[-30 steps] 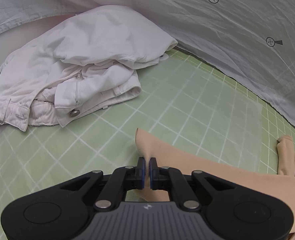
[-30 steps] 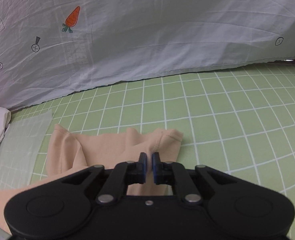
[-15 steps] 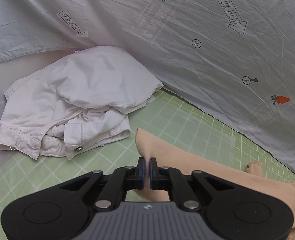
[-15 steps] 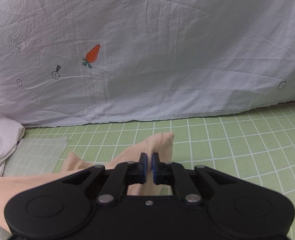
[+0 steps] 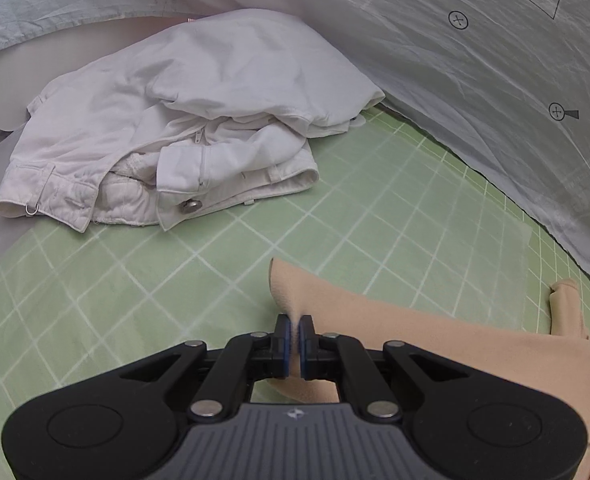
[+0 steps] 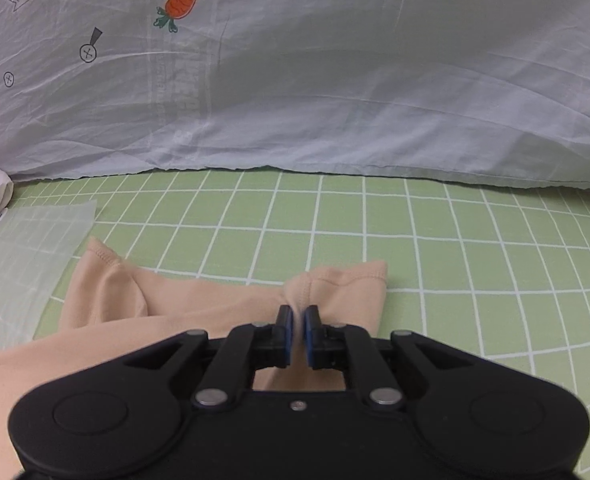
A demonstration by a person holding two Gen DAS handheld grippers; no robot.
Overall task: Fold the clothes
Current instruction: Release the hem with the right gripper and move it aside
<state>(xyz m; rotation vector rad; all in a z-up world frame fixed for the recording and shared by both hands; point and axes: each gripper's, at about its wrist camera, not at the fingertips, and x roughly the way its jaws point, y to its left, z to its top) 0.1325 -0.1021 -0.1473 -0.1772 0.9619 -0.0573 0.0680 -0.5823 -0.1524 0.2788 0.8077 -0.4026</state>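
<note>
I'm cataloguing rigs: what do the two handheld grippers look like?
Both match: the left gripper and right gripper are matte black, with angular linkage arms, silver pivot pins and blue-padded fingers. The left body has a ribbed grey panel with a small logo. No cables or sleeves show.

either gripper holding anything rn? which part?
Both. Left gripper pinches the peach garment at a corner; right gripper pinches its stitched hem.

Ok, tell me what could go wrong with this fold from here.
1. Both grippers, left gripper and right gripper, pinch only thin bunches of the peach garment; the cloth may slip out.
2. The garment's hem is puckered at the right pinch, so the fold may land creased.
3. The white trousers lie close by on the green mat; the carried edge might snag them.
</note>
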